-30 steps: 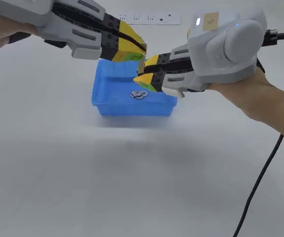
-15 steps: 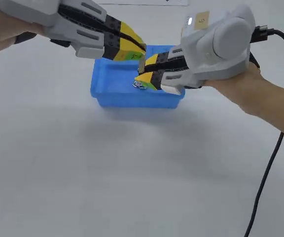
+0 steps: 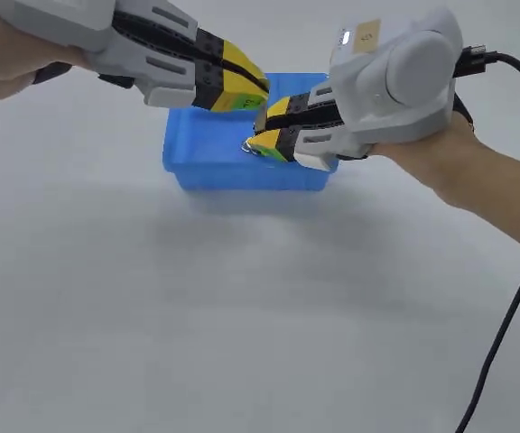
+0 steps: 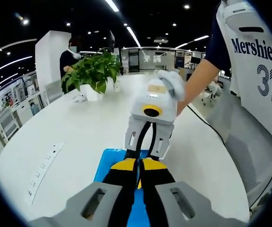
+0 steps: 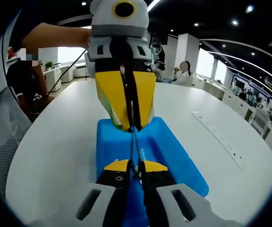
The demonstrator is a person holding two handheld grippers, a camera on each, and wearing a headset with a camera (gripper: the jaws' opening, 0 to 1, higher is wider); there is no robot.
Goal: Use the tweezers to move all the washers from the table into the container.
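A blue container (image 3: 197, 155) sits on the white table with washers (image 3: 249, 148) inside, mostly covered by my right gripper (image 3: 255, 137). That gripper comes in from the right with its yellow tips low over the container. My left gripper (image 3: 262, 90) reaches from the upper left and ends just above it. In the right gripper view, thin dark tweezers (image 5: 134, 142) run from my right gripper (image 5: 135, 166) up to the left gripper (image 5: 132, 126) over the container (image 5: 174, 156). Both grippers look shut on the tweezers. In the left gripper view, my left gripper (image 4: 139, 166) faces the right gripper (image 4: 145, 150).
A black cable (image 3: 504, 334) trails from the right gripper down the right side. A power strip (image 5: 221, 139) lies on the table beyond the container. A potted plant (image 4: 93, 71) stands at the far edge, and a person in a numbered jersey (image 4: 254, 71) stands by the table.
The view has shifted, so the container sits higher in the picture. The right gripper's tips now cover most of the washers that lay open to view a second ago.
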